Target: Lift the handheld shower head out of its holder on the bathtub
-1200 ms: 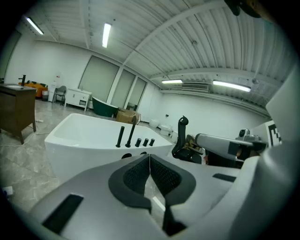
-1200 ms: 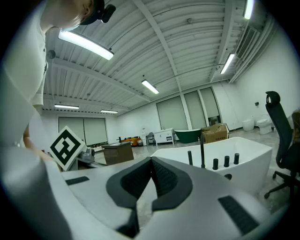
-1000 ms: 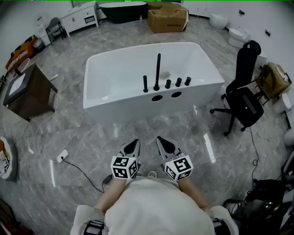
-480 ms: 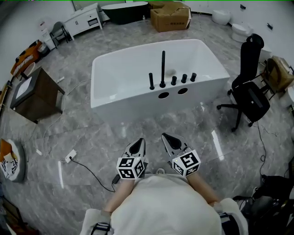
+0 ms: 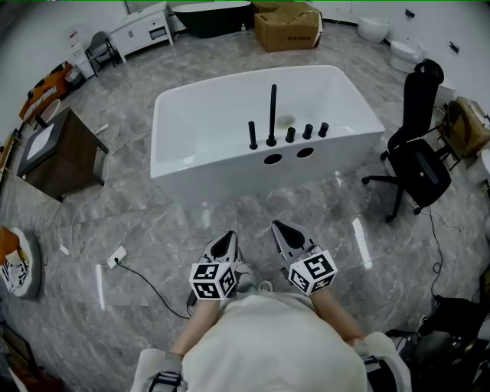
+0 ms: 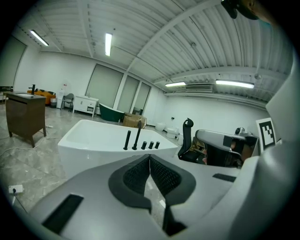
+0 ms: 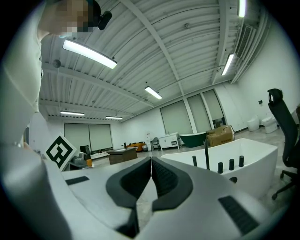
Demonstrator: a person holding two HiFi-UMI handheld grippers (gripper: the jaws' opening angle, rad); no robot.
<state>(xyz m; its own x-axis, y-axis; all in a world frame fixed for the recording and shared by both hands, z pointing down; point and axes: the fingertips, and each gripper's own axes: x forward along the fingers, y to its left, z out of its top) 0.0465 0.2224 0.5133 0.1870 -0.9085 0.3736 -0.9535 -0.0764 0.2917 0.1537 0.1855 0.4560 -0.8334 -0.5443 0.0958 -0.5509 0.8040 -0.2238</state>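
Observation:
A white bathtub (image 5: 199, 164) stands on the grey marble floor ahead of me. On its near rim a tall thin black shower head (image 5: 272, 113) stands upright in its holder, with a short black post (image 5: 253, 135) to its left and three black knobs (image 5: 307, 132) to its right. My left gripper (image 5: 227, 243) and right gripper (image 5: 282, 230) hang side by side close to my body, well short of the tub. Both are shut and hold nothing. The left gripper view shows the tub (image 6: 93, 140) and the shower head (image 6: 136, 138) beyond the closed jaws. In the right gripper view the shower head (image 7: 206, 154) is at the right.
A black office chair (image 5: 413, 153) stands right of the tub and a dark brown cabinet (image 5: 57, 157) to its left. A power socket with a cable (image 5: 116, 256) lies on the floor at my left. A cardboard box (image 5: 287, 27) and a dark tub (image 5: 210, 17) stand beyond.
The head view has shifted a little, so the tub shows slightly lower and further right. Both grippers stay shut and have hardly moved.

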